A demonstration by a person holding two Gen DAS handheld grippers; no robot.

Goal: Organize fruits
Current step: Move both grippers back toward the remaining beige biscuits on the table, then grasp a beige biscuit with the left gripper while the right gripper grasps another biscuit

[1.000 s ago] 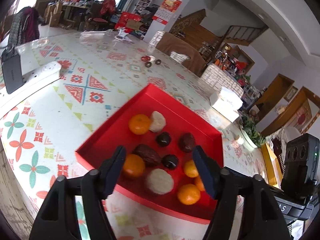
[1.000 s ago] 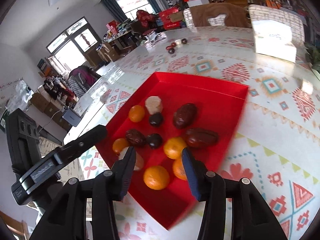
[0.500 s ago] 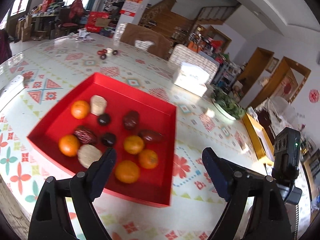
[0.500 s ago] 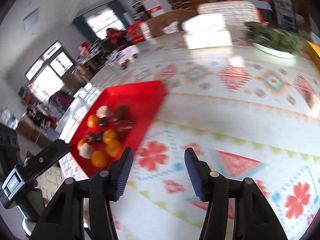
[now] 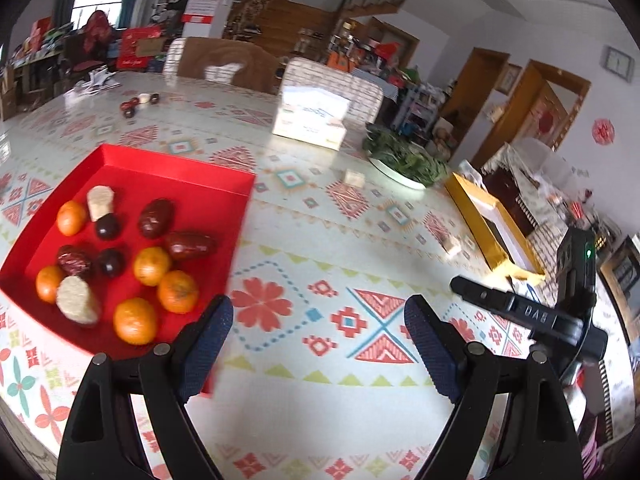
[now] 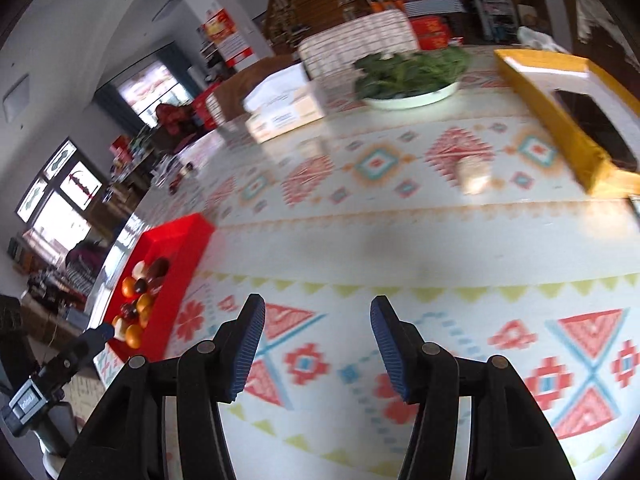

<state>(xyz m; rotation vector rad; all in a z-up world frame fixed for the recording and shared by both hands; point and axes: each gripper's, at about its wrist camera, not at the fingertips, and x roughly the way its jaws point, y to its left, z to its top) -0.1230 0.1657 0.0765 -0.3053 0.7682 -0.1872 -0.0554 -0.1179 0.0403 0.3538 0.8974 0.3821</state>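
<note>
A red tray (image 5: 180, 168) at the left of the patterned table holds several oranges (image 5: 178, 292), brown dates (image 5: 188, 245), dark round fruits (image 5: 110, 262) and pale pieces (image 5: 76, 300). My left gripper (image 5: 318, 312) hovers wide open over bare tablecloth just right of the tray, with nothing between its fingers. My right gripper (image 6: 318, 308) is open and empty, further right over the cloth; the tray (image 6: 180, 240) lies far to its left. A loose pale piece (image 6: 472, 176) lies on the table ahead, also in the left wrist view (image 5: 450, 245).
A yellow box (image 6: 560, 120) stands at the right. A white plate of greens (image 6: 412, 68) and a tissue box (image 6: 284, 108) sit beyond. A few small fruits (image 5: 136, 104) lie at the far left. Chairs line the far edge.
Both grippers have swung right, away from above the tray, and now sit over the cloth. The left jaws stand wider and the right jaws a little wider.
</note>
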